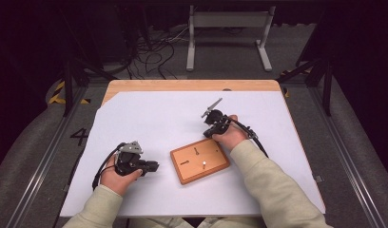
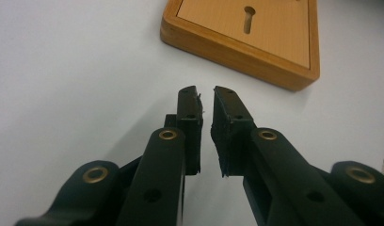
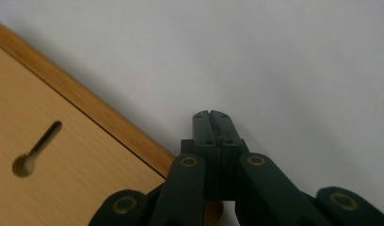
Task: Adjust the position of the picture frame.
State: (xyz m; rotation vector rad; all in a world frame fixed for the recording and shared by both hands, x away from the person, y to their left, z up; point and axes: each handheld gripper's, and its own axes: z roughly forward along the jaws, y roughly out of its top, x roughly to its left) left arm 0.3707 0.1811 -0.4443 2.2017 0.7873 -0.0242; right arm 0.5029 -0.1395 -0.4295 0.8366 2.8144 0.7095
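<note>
Right tool (image 3: 212, 115) pressed shut at board (image 1: 200, 160) edge; left tool (image 2: 205, 92) narrowly parted (bare sheet around).

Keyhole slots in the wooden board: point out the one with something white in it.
The slot nearest the person on the wooden board; a small white spot sits there, while the other two look dark.

A lab or recording studio, dark all round. The white-topped table (image 1: 149, 114) stands on grey carpet; behind it lie tangled cables (image 1: 151, 54) and a metal stand (image 1: 227, 33), with black frame struts at its sides.
</note>
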